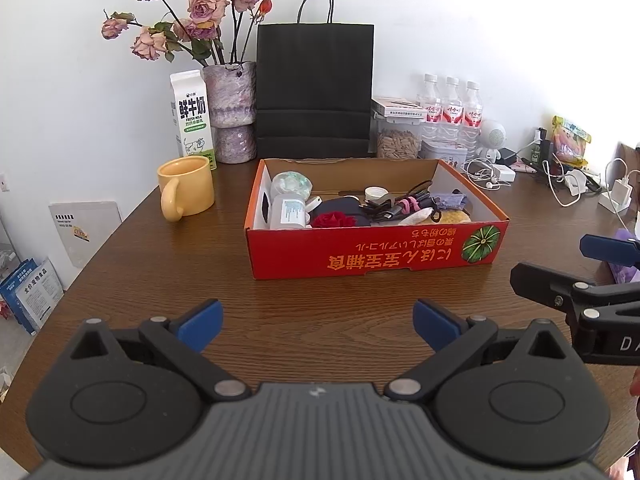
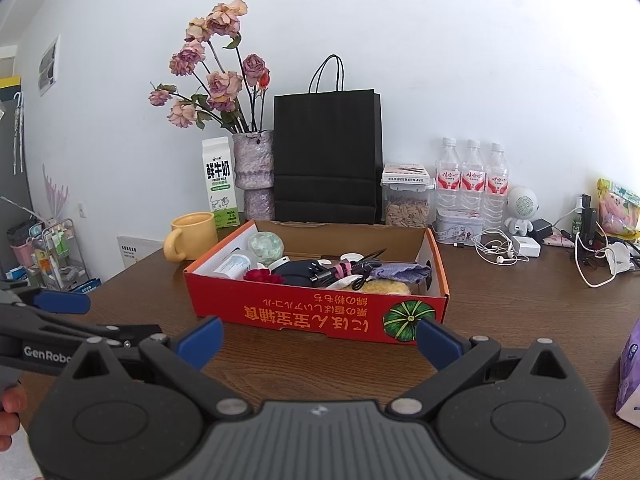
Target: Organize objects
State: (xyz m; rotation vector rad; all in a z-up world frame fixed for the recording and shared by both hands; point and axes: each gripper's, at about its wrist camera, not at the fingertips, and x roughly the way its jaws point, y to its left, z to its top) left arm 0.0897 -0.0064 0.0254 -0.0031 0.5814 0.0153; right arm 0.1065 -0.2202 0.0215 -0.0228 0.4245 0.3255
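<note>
- Left wrist view: the left gripper has its blue-padded jaws spread wide with nothing between them, hovering over the brown wooden table.
- The red cardboard box sits at 12 o'clock from these jaws, open-topped, its orange printed characters upside down beside a green pumpkin picture.
- Inside lie a white bottle, a red flower, tangled black cables and a yellow sponge.
- At 10 o'clock stands a yellow mug, with a milk carton marked "FRESH MILK" behind it.
- At 3 o'clock the right gripper enters, showing only the letters "DA".
- Right wrist view: the right gripper is likewise fully parted and empty, the box just ahead at 12 o'clock.
- At 9 o'clock the left gripper reads "GenRobo", cut off, with fingertips below it, seen only here.
- Only this view shows a wire rack on the floor and a purple packet at 3 o'clock.
- Three water bottles stand at 1 o'clock, labels too small to read.
</note>
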